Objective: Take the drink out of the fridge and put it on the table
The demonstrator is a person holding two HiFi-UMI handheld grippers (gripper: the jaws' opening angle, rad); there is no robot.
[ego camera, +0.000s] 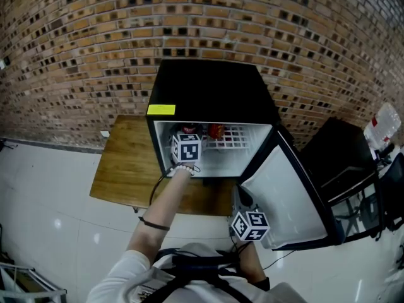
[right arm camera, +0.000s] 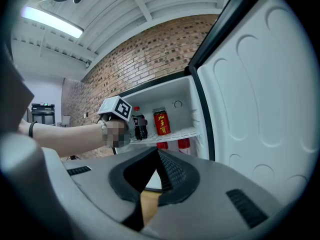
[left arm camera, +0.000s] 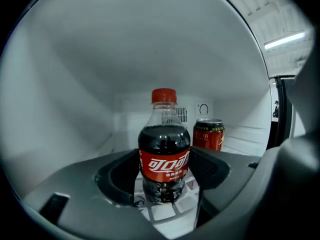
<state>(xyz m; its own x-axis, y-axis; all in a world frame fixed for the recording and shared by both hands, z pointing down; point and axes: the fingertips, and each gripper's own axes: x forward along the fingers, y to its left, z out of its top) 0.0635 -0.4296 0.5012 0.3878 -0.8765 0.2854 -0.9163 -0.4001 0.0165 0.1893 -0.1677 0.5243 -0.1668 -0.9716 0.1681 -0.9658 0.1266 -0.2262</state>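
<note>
A cola bottle point(left arm camera: 164, 154) with a red cap and red label stands upright on the wire shelf point(left arm camera: 165, 211) inside the small black fridge point(ego camera: 208, 81). My left gripper point(left arm camera: 164, 170) reaches into the fridge, and its two pads lie against the bottle's sides at the label. In the right gripper view the same bottle point(right arm camera: 138, 126) shows just past the left gripper point(right arm camera: 120, 116). A red can point(left arm camera: 208, 134) stands behind and to the right of the bottle. My right gripper point(right arm camera: 157, 159) hangs low in front of the open door point(ego camera: 287, 194), jaws together, holding nothing.
The fridge sits on a wooden table point(ego camera: 126, 163) against a brick wall. Its white-lined door swings out to the right. More red cans point(right arm camera: 172, 144) stand on the lower level. A black stand point(ego camera: 341, 156) is at the right, over a white tiled floor.
</note>
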